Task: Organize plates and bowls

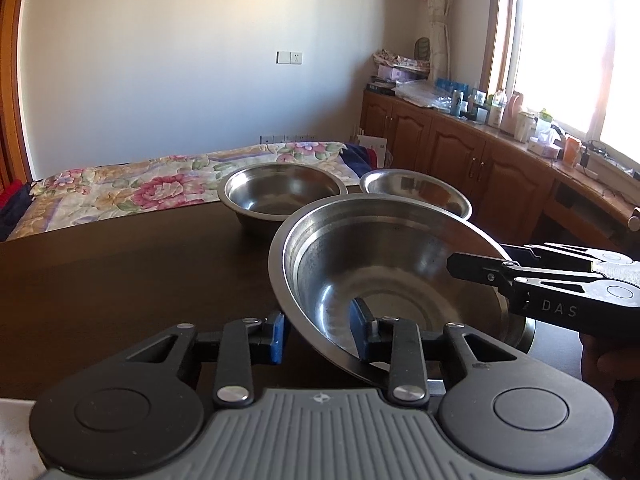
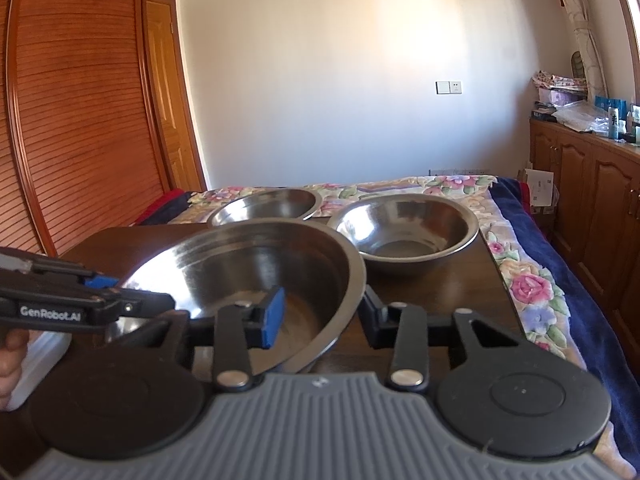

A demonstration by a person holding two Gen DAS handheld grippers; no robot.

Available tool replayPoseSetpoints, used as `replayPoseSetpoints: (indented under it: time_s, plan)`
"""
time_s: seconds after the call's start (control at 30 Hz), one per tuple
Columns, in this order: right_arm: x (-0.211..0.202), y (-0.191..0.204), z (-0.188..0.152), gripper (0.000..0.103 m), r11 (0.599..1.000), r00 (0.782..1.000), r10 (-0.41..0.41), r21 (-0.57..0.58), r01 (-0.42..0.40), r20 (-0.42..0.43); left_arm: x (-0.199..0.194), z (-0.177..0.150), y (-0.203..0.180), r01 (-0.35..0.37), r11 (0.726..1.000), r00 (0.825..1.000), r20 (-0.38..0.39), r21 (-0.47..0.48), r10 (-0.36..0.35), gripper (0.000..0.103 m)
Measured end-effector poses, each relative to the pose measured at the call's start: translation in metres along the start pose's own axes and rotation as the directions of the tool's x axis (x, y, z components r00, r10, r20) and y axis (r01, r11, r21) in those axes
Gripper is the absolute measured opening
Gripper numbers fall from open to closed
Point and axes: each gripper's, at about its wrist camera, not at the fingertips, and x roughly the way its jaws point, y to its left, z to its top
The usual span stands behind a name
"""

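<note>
Bowls of stainless steel are being gathered on a dark wooden table, and the near large bowl is being worked on by both grippers at once. The left gripper is being set astride the near left part of the rim, one blue pad outside the wall and the other inside; a gap is being left at the outer pad, so it cannot be told whether the rim is being pinched. The right gripper is being placed across the opposite rim in the same way, its blue pad inside the bowl and its other finger outside, with contact likewise unclear. The bowl is being seen tilted, apparently because two opposite holds are being used to keep so wide a vessel from swinging. Two smaller bowls are being left at the far edge: one far left, one far right, just beside each other, probably as targets for nesting. A flowered bedspread is being seen beyond the table, and wooden cabinets at the right
</note>
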Motion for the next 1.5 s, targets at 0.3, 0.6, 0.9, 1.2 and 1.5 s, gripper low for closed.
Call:
replayPoseSetpoints:
  time_s: [0.3,0.6,0.9,1.2,1.5]
  plan:
    - [-0.023,0.013,0.002,0.039,1.000,1.000,0.016,0.011,-0.016,0.017,-0.030,-0.010,-0.001,0.019,1.000,0.999,0.030,-0.018,-0.018,0.035]
    - [-0.040,0.024,-0.010,0.039,0.998,1.000,0.022,0.058,-0.023,0.011,-0.054,-0.029,-0.003,0.034,0.999,0.999,0.040,-0.017,-0.034,0.035]
    - [-0.058,0.034,-0.019,0.039,0.996,0.999,0.022,0.089,-0.024,0.026,-0.075,-0.043,-0.007,0.033,0.999,0.997,0.065,-0.008,-0.032,0.035]
    - [-0.068,0.045,-0.032,0.039,0.994,0.999,0.029,0.109,-0.032,0.025,-0.090,-0.054,-0.009,0.023,1.000,0.997,0.073,-0.010,-0.022,0.035]
    - [-0.077,0.053,-0.040,0.039,0.994,0.999,0.030,0.103,-0.032,0.019,-0.091,-0.055,-0.003,0.021,1.000,0.997,0.078,-0.024,-0.019,0.035]
